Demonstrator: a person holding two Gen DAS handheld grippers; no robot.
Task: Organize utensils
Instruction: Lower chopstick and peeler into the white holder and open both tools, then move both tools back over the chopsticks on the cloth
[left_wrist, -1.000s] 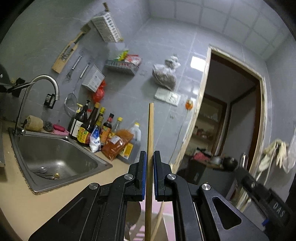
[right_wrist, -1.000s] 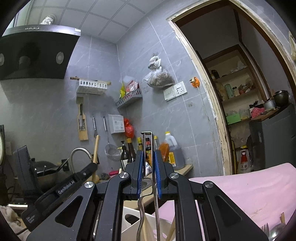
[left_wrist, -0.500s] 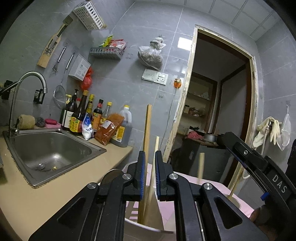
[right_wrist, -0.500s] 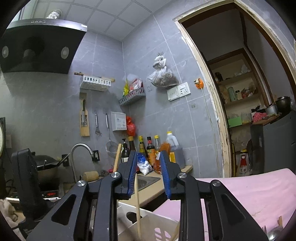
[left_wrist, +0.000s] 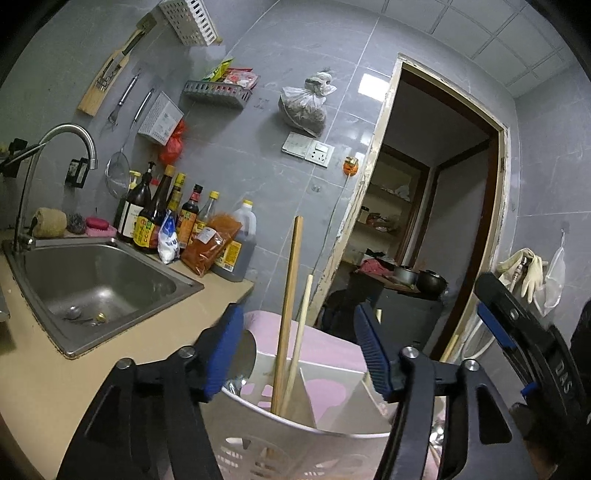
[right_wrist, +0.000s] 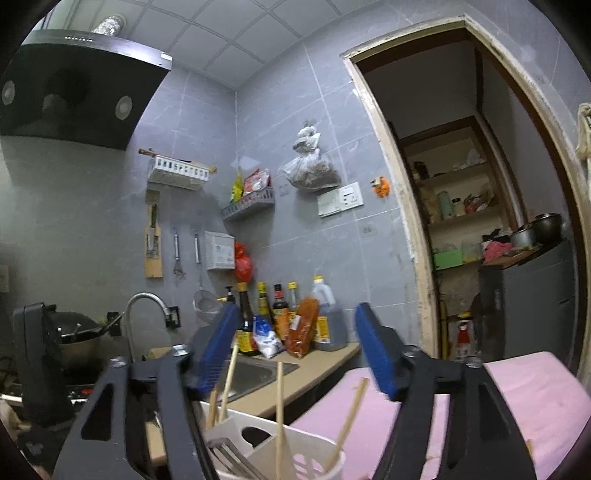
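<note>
The left claw (left_wrist: 297, 356) had just been opening and stood apart around two wooden chopsticks (left_wrist: 290, 314) upright in the white holder (left_wrist: 295, 435), so they stayed sorted there, and the right claw (right_wrist: 295, 354), also just opened, gripped nothing above that holder.

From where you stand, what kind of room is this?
A small home kitchen, most likely: a steel sink with a curved tap, sauce bottles along the tiled wall, and a range hood above a wok.
</note>
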